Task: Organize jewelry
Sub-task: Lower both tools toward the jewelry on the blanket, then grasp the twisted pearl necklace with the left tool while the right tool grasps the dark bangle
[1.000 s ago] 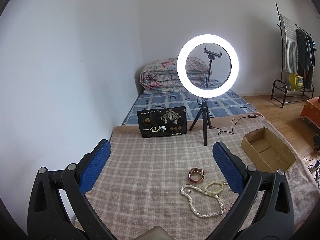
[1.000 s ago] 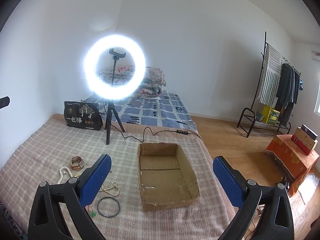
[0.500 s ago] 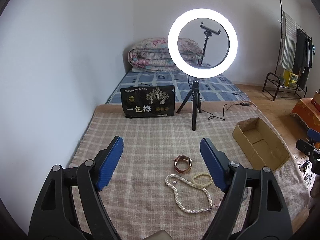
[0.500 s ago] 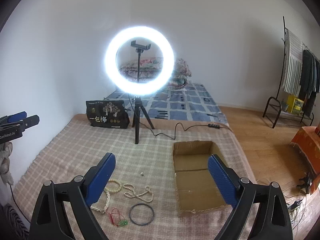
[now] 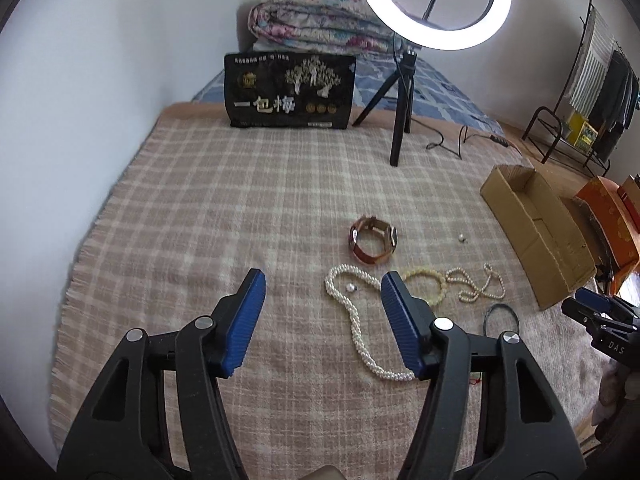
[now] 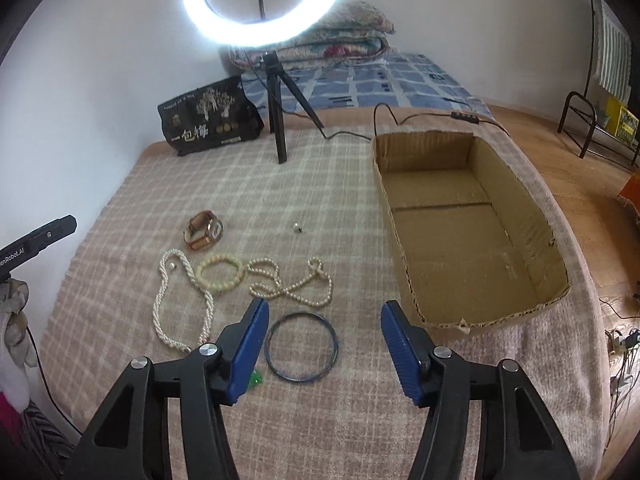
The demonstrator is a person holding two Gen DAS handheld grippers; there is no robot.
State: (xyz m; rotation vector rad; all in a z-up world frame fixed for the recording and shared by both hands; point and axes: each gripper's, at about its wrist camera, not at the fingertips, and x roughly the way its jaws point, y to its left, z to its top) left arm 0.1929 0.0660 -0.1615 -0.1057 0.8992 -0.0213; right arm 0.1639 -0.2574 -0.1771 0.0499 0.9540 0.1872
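Note:
Jewelry lies on a checked blanket (image 5: 240, 208). A brown watch (image 5: 373, 240) sits beyond a long white pearl necklace (image 5: 356, 320), a yellowish bead bracelet (image 6: 221, 273) and a thinner pearl strand (image 6: 292, 284). A dark bangle (image 6: 303, 347) lies nearest the right gripper. A loose bead (image 6: 297, 228) rests apart. An open cardboard box (image 6: 464, 224) stands to the right. My left gripper (image 5: 323, 292) hovers over the blanket, jaws closing, nothing pressed between them. My right gripper (image 6: 324, 320) hovers above the bangle, jaws closing, touching nothing.
A ring light on a tripod (image 5: 400, 120) stands at the back with its cable (image 6: 384, 116) trailing past the box. A black printed bag (image 5: 290, 92) leans behind. A folded quilt (image 5: 316, 20), clothes rack (image 5: 592, 80) and orange box (image 5: 612, 220) lie beyond.
Both grippers have sunk toward the blanket and tilted down, so the jewelry looms larger. Both pairs of jaws have narrowed. The jewelry has not moved.

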